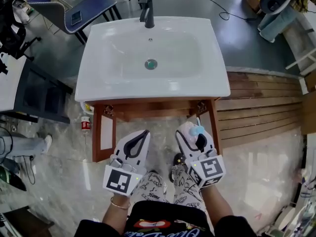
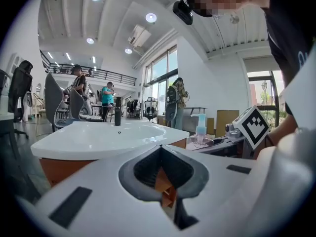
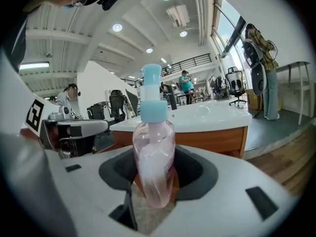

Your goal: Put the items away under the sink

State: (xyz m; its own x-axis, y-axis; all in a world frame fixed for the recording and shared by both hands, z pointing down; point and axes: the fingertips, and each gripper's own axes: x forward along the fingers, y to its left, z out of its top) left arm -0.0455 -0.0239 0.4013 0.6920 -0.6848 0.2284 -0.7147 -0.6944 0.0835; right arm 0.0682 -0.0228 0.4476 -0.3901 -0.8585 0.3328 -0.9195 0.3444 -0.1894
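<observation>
One clear pink plastic pump bottle [image 3: 154, 157], pale-blue top, stands pinched in the right tool [image 1: 191, 135] — left tool [image 2: 159, 148] is pressed together — label print blurred.

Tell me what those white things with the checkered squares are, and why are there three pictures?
There is no robot here. A person holds a grabbing tool in each hand. The head view comes from a camera on the person's head, looking down at a white sink with a black tap on a wooden stand. Only the drain shows in the sink. The left gripper view and right gripper view come from small cameras riding on the tools, looking along their fingers. The left gripper has its fingers closed together with nothing between them. The right gripper squeezes a pink bottle with a blue pump top. A small bottle with a red label stands on the floor beside the stand.
</observation>
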